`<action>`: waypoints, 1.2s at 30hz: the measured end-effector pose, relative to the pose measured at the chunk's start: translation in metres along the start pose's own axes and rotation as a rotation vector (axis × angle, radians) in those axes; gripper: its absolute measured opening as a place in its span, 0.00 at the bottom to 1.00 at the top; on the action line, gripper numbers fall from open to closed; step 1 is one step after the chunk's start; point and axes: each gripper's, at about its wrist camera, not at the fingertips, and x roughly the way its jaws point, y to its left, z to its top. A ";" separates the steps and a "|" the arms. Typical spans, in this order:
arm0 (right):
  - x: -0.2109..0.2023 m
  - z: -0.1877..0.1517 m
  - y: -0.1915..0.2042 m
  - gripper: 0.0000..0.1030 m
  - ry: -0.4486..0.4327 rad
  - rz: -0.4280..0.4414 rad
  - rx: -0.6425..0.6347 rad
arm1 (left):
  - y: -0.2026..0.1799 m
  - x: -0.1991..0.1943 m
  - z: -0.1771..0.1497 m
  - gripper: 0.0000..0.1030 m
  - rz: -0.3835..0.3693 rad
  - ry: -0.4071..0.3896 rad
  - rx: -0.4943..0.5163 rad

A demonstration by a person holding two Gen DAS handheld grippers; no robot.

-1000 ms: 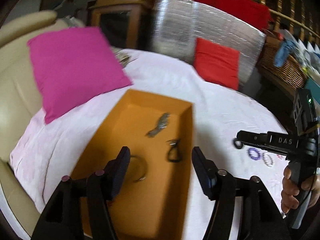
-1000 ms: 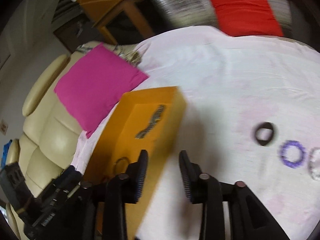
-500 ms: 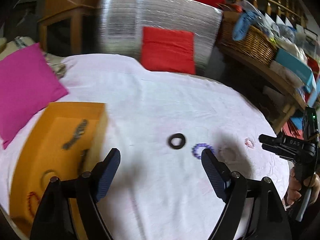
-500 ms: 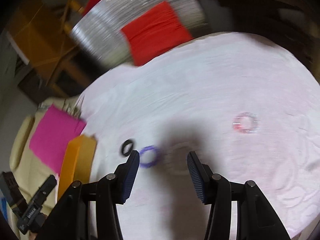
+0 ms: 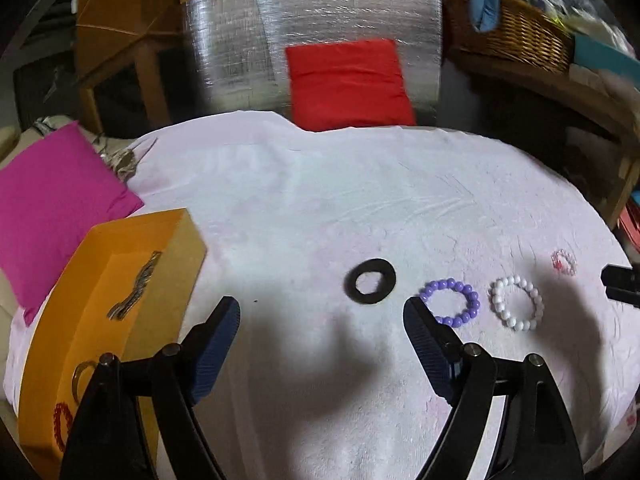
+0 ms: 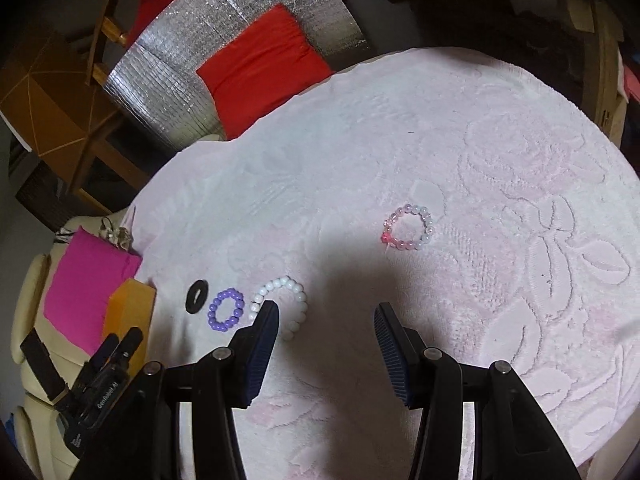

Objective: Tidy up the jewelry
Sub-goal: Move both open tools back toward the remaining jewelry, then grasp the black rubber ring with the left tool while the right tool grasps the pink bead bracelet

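An orange box (image 5: pixel 60 360) at the left holds a grey chain (image 5: pixel 134 292), a metal ring (image 5: pixel 82 376) and a red bead bracelet (image 5: pixel 62 424). On the pink-white cloth lie a black ring (image 5: pixel 370 281), a purple bead bracelet (image 5: pixel 451 302), a white bead bracelet (image 5: pixel 517 302) and a pink bead bracelet (image 5: pixel 563 262). My left gripper (image 5: pixel 322 312) is open and empty just in front of the black ring. My right gripper (image 6: pixel 326 312) is open and empty, with the white bracelet (image 6: pixel 280 308) by its left finger and the pink bracelet (image 6: pixel 408 226) ahead.
A magenta cushion (image 5: pixel 52 196) lies left of the box on a cream sofa (image 6: pixel 32 300). A red cushion (image 5: pixel 348 84) leans on a silver foil panel (image 5: pixel 312 24) behind the table. A wicker basket (image 5: pixel 516 40) stands at the back right. The table's round edge (image 6: pixel 616 168) curves at the right.
Both grippers swung right, away from the orange box and over the cloth. The loose bracelets came into view in front of them. Both stayed open, and the right one opened wider.
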 end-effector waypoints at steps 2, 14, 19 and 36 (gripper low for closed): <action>0.002 -0.001 0.002 0.52 -0.011 -0.038 -0.016 | 0.001 0.000 0.001 0.82 -0.016 -0.008 -0.020; 0.019 0.001 0.004 0.52 -0.024 -0.083 -0.021 | 0.002 0.013 0.005 0.82 0.030 -0.018 -0.017; 0.023 0.003 0.000 0.52 -0.027 -0.084 0.001 | 0.002 0.016 0.005 0.82 0.052 -0.020 -0.010; 0.027 0.006 -0.011 0.52 -0.029 -0.078 0.034 | 0.003 0.027 0.004 0.82 0.099 0.003 0.001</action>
